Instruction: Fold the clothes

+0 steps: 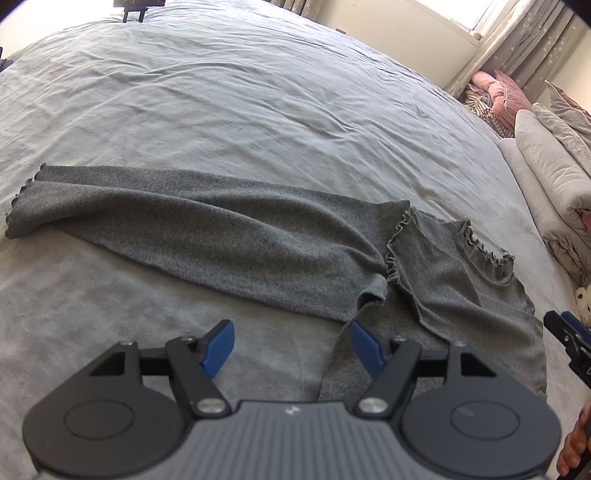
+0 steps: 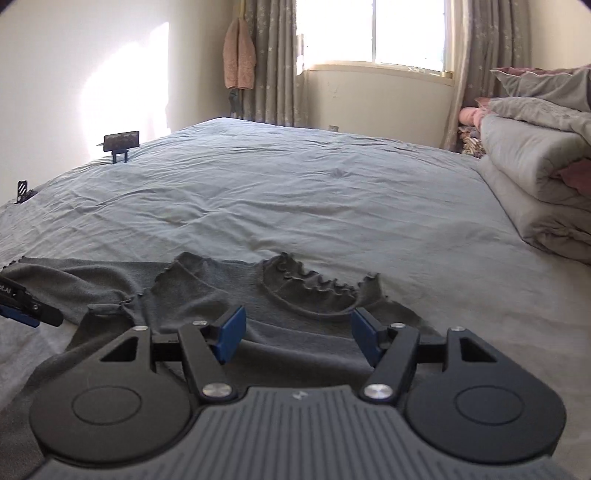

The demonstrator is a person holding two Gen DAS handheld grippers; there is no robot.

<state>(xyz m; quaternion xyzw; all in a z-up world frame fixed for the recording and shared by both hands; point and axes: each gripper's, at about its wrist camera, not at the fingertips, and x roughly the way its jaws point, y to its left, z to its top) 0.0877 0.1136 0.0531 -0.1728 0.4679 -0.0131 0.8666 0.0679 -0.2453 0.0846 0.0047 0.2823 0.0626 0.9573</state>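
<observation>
A dark grey knit top [image 1: 236, 236] with ruffled edges lies on the bed, partly folded lengthwise, its hem to the left and its ruffled neckline [image 1: 487, 254] to the right. My left gripper [image 1: 291, 345] is open and empty, low over the near edge of the top. The top also shows in the right wrist view [image 2: 221, 288], neckline [image 2: 314, 288] facing me. My right gripper [image 2: 297, 338] is open and empty, just above the shoulder area near the neckline. The right gripper's tip shows at the left wrist view's right edge [image 1: 569, 339].
The grey bedsheet [image 1: 240, 110] spreads wide around the top. Folded quilts and pillows [image 2: 535, 177] are stacked at the right. A phone on a stand [image 2: 121, 142] sits at the far left edge. Curtains and a window [image 2: 373, 33] are behind.
</observation>
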